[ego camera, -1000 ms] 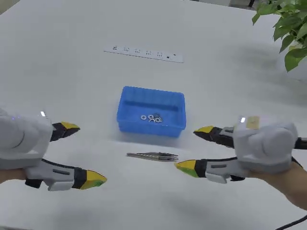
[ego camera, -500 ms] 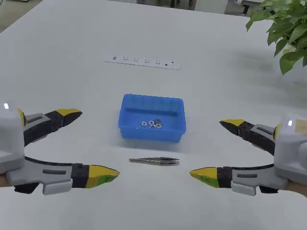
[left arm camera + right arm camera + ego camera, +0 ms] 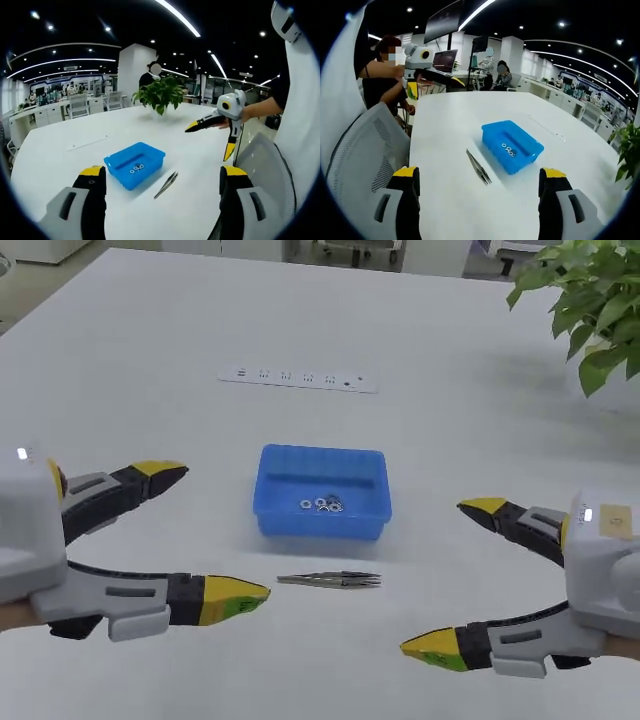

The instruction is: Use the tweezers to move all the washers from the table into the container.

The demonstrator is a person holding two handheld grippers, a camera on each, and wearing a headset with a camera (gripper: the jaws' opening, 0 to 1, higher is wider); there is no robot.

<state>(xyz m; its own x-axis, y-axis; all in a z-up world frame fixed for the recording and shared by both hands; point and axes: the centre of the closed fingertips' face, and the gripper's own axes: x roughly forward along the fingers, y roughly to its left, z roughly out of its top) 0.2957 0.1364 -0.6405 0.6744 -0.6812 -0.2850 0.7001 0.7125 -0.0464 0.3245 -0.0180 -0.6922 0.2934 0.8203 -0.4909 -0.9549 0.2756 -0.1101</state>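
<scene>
I hold my left claw (image 3: 217,531) low over the white tabletop (image 3: 150,340), its two yellow-tipped jaws spread wide apart with nothing between them. Ahead of it and towards the middle sits the blue container (image 3: 320,523), upright, with a small cluster of washers (image 3: 320,504) lying on its floor. Beyond it, a white power strip (image 3: 298,379) lies flat on the tabletop. Just in front of the container, near its front wall but not touching it, the tweezers (image 3: 330,580) lie flat on the tabletop, lengthwise along that wall, well apart from both claws. My right claw (image 3: 440,576) hangs on the far side of the tweezers, its jaws likewise gaping and empty. In the far right corner, a green leafy plant (image 3: 590,300) reaches over the tabletop's edge.
</scene>
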